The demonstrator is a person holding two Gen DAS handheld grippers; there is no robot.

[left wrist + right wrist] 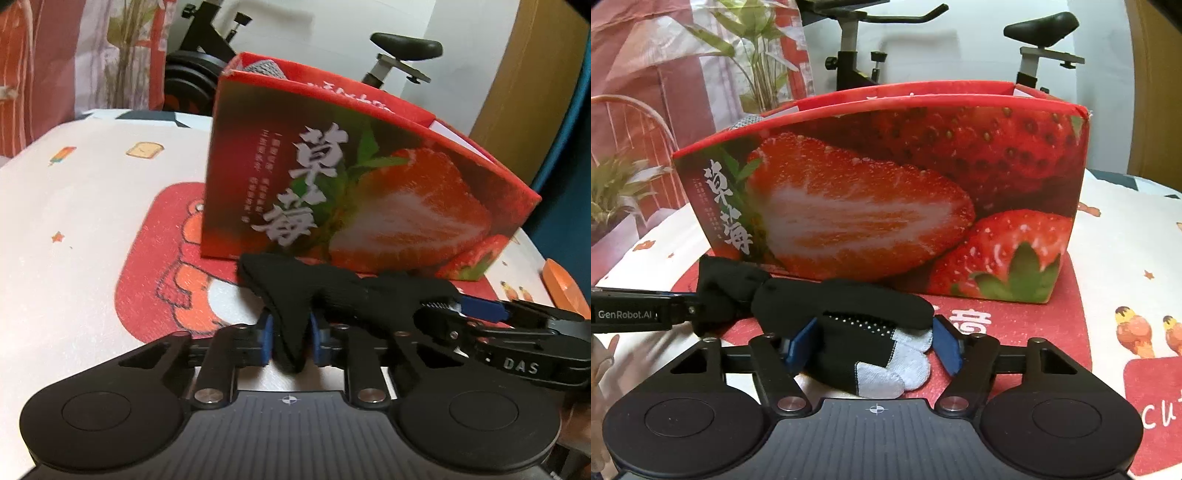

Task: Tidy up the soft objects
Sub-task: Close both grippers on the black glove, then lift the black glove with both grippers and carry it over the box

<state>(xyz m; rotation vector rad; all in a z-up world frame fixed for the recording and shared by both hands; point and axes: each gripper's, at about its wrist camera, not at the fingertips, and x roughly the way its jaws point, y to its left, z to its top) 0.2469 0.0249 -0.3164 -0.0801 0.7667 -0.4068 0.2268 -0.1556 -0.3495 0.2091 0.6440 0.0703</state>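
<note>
A black sock point(332, 291) with a grey-white toe point(905, 365) stretches between my two grippers, just in front of a red strawberry-print box point(369, 177). My left gripper point(291, 338) is shut on one end of the sock. My right gripper point(875, 345) stands wider, with the sock's toe end bunched between its blue pads point(801, 343); its jaws touch the cloth on both sides. The right gripper reaches in from the right in the left wrist view point(480, 314). The box point(886, 192) is open on top, and a grey soft item point(264, 68) shows inside it.
The box stands on a red cartoon mat point(159, 280) over a white printed tablecloth point(74, 221). An orange object point(565, 288) lies at the table's right edge. An exercise bike point(857, 48), plants point(757, 55) and a curtain are behind the table.
</note>
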